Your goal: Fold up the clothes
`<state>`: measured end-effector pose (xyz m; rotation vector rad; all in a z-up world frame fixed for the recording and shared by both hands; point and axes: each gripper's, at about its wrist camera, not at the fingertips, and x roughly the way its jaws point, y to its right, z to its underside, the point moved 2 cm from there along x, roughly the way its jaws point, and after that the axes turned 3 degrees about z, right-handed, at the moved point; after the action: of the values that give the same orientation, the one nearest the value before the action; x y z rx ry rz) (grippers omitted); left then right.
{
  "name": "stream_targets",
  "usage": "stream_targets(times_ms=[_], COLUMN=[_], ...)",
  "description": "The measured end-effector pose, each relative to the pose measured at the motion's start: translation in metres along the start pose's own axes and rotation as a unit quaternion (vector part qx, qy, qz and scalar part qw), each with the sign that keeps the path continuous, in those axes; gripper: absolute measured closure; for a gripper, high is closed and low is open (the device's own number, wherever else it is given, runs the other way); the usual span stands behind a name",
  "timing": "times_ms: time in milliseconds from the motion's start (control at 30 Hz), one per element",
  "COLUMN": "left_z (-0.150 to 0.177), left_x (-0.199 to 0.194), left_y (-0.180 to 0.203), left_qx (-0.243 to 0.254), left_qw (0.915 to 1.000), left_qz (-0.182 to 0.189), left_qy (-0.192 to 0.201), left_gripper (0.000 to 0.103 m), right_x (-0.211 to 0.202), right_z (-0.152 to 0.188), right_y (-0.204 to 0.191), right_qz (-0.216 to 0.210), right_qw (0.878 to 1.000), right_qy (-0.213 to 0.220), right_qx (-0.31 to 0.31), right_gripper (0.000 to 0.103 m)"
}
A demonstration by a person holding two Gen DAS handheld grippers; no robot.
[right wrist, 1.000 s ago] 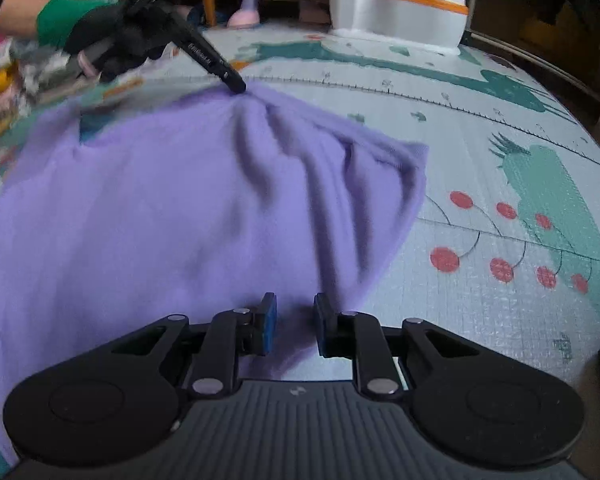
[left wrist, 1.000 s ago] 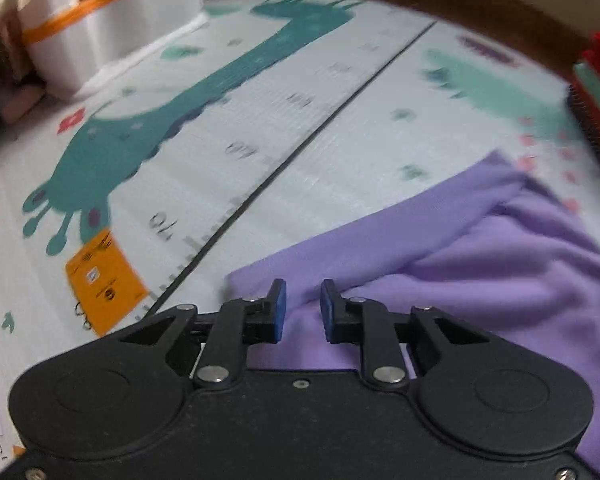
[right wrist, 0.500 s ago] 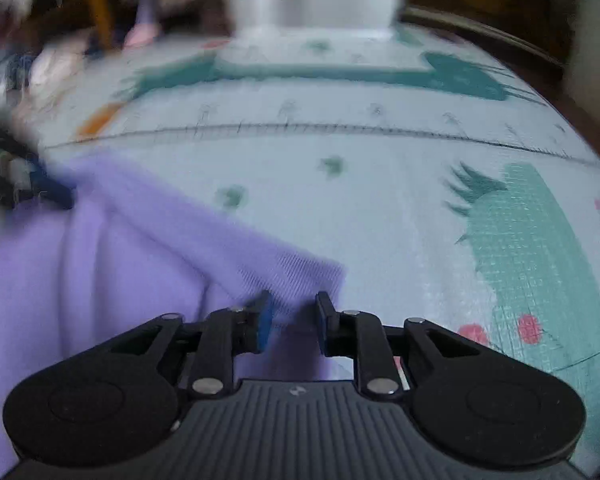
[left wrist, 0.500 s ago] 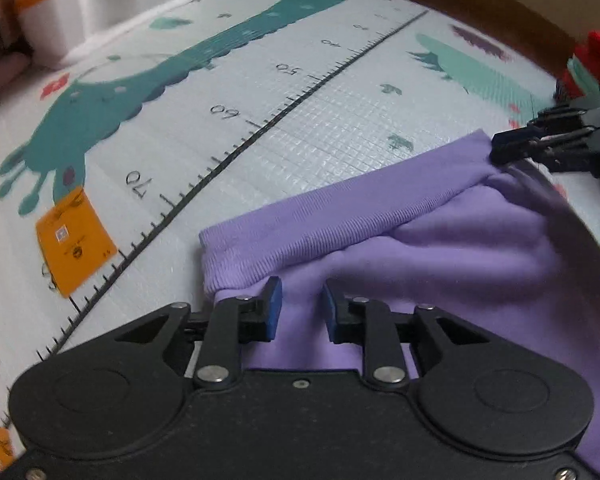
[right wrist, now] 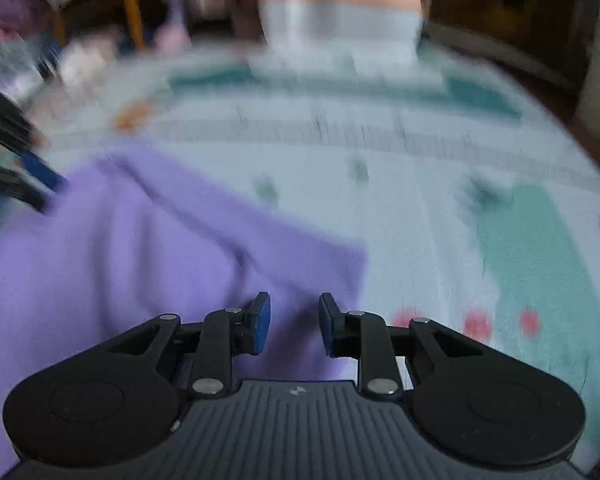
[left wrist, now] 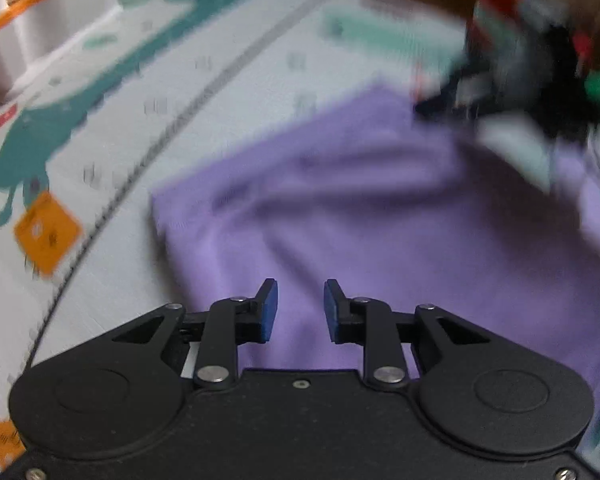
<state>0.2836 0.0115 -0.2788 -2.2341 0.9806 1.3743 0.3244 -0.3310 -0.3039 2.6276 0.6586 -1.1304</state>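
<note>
Purple garment (left wrist: 360, 208) flat on mat (left wrist: 228, 92), ribbed hem farthest.

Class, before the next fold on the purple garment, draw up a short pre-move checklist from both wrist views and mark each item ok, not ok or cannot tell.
1. Purple garment on the play mat: ok.
2. Garment smooth: not ok, creases run across it.
3. Left tool over cloth: ok; its jaws stand apart, gripping nothing.
4. Right tool near the garment's corner: ok; jaws have just been opening, nothing pinched.
5. Pictures sharp enough for aiming: not ok, both blurred.
6. Hem lies straight: cannot tell.
</note>
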Motion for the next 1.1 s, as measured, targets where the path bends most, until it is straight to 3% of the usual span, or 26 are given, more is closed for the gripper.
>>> stream_targets(times_ms=[100, 167, 267, 333, 533, 633, 667, 733, 800, 867, 933, 1033, 1067, 1100], left_z=[0.005, 0.005, 0.011, 0.017, 0.040, 0.061, 0.066, 0.068, 0.080, 0.100, 0.123, 0.158, 0.160, 0.156], left_x=[-0.004, -0.013, -0.030, -0.042, -0.053, -0.028, -0.033, -0.053, -0.075, -0.089, -0.090, -0.073, -0.076, -0.075], left_y=[-0.005, -0.001, 0.000, 0.001, 0.019, 0.033, 0.040, 0.051, 0.073, 0.098, 0.117, 0.138, 0.144, 0.147], left_qx=[-0.019, -0.002, 0.000, 0.000, 0.027, 0.075, 0.090, 0.072, 0.096, 0.125, 0.120, 0.101, 0.102, 0.098], left_qw=[0.9998, 0.9999, 0.9995, 0.9989, 0.9972, 0.9962, 0.9955, 0.9972, 0.9945, 0.9906, 0.9902, 0.9889, 0.9904, 0.9898], left_qz=[0.005, 0.007, 0.019, 0.032, 0.066, 0.000, -0.001, 0.021, 0.040, 0.054, 0.065, 0.049, 0.042, 0.038], left_qy=[0.004, 0.008, 0.026, 0.035, 0.026, -0.046, -0.030, -0.009, 0.003, -0.007, -0.031, -0.097, -0.082, -0.095], left_gripper=[0.079, 0.079, 0.079, 0.079, 0.079, 0.079, 0.079, 0.079, 0.079, 0.079, 0.079, 0.078, 0.078, 0.078], right_x=[0.007, 0.007, 0.004, -0.007, -0.059, -0.092, -0.101, -0.119, -0.138, -0.157, -0.173, -0.185, -0.181, -0.182], right_z=[-0.001, -0.004, -0.004, -0.006, 0.000, 0.018, 0.027, 0.046, 0.069, 0.095, 0.118, 0.146, 0.155, 0.156], right_y=[0.012, 0.019, 0.016, 0.013, -0.017, -0.042, -0.051, -0.069, -0.091, -0.115, -0.132, -0.149, -0.151, -0.149], right_qz=[0.016, 0.022, 0.023, 0.011, -0.027, -0.056, -0.064, -0.078, -0.099, -0.114, -0.132, -0.151, -0.153, -0.152], right_qw=[1.000, 0.999, 0.999, 0.999, 0.999, 0.997, 0.997, 0.994, 0.987, 0.977, 0.969, 0.969, 0.969, 0.972], right_qy=[-0.013, -0.019, -0.023, -0.004, 0.026, 0.023, 0.015, -0.002, -0.023, -0.043, -0.064, -0.084, -0.097, -0.098], right_qx=[0.010, 0.029, 0.016, 0.032, -0.005, -0.036, -0.051, -0.081, -0.123, -0.173, -0.199, -0.179, -0.166, -0.147], right_gripper=[0.092, 0.094, 0.093, 0.087, 0.082, 0.073, 0.073, 0.073, 0.073, 0.073, 0.074, 0.073, 0.073, 0.072])
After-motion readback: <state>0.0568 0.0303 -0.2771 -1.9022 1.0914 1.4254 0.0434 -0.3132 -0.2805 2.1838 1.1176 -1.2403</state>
